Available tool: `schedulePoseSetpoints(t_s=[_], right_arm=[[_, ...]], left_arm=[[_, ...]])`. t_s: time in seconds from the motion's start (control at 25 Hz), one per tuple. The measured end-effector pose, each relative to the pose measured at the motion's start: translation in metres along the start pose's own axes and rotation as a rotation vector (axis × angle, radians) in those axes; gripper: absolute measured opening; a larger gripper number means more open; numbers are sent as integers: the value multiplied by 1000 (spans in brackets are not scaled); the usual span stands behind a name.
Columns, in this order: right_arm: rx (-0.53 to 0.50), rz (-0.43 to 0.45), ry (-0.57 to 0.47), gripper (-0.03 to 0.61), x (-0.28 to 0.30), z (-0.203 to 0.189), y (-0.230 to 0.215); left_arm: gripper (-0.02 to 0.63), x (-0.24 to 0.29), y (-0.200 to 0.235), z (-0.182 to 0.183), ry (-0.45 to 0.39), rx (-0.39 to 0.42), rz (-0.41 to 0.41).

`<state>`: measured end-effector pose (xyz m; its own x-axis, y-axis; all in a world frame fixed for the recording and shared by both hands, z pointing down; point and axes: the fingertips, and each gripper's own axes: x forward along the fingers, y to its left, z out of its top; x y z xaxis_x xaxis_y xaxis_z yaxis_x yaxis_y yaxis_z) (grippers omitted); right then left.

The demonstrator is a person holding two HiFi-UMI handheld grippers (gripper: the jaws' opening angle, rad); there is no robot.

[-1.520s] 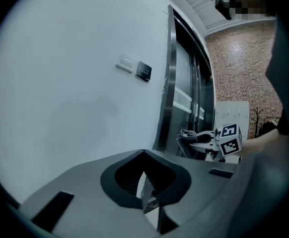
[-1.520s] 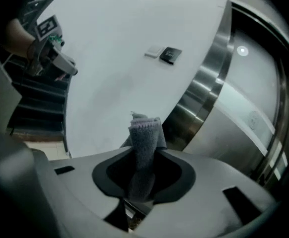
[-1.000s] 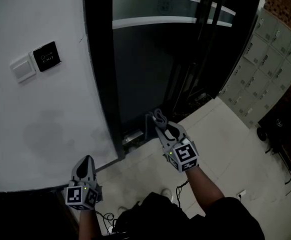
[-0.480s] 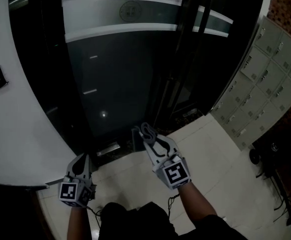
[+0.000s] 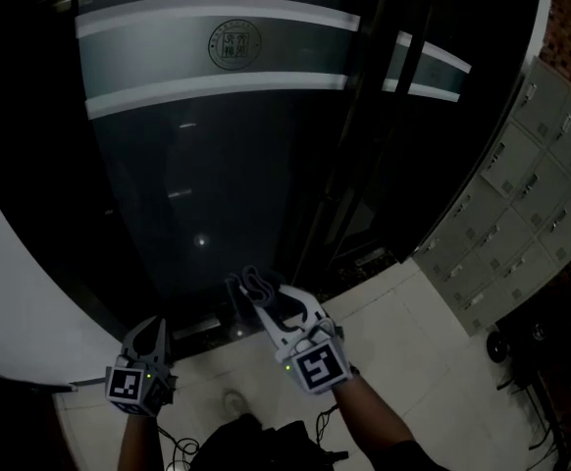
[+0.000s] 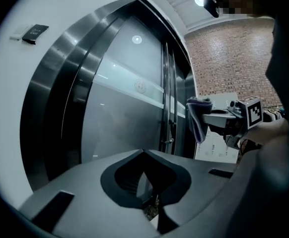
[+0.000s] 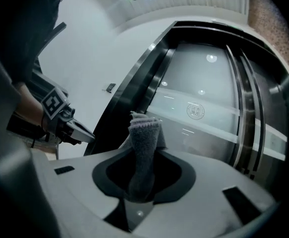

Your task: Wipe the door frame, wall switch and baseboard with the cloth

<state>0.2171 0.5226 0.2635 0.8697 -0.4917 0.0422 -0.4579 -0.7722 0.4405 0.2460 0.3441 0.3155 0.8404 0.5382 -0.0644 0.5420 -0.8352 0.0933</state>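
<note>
A folded grey cloth sticks up from my right gripper, which is shut on it in front of the dark glass door. In the right gripper view the cloth stands upright between the jaws. My left gripper hangs low at the left, shut with nothing in it, its tips together in its own view. The dark metal door frame curves up beside the white wall. The wall switch sits high on that wall, small and far from both grippers.
The door carries a frosted band with a round emblem. Grey lockers line the right side. Pale floor tiles lie under the right arm. A brick wall shows behind the right gripper.
The head view has swung right: the white wall and switch have slid off to the left and the glass door now fills it. Both grippers keep their hold and pose.
</note>
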Motion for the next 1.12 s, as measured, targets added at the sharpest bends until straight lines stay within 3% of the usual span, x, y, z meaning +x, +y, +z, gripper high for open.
schedulePoseSetpoints(t_s=[0.28, 0.4, 0.52, 0.8, 1.0, 1.12], right_arm=[[1, 71, -87, 97, 83, -3, -75], [3, 149, -153, 97, 128, 8, -79], [-77, 272, -244, 97, 183, 29, -58], [-278, 598, -593, 97, 272, 103, 20], [-617, 617, -920, 97, 280, 153, 53], [-668, 635, -1086, 97, 275, 187, 77]], left_arm=[[0, 86, 31, 31, -86, 46, 75], [0, 85, 51, 50, -126, 80, 158], [0, 74, 73, 60, -121, 125, 261], [0, 27, 111, 70, -118, 195, 673], [0, -2, 101, 73, -113, 195, 918], [0, -35, 80, 74, -131, 191, 1077]])
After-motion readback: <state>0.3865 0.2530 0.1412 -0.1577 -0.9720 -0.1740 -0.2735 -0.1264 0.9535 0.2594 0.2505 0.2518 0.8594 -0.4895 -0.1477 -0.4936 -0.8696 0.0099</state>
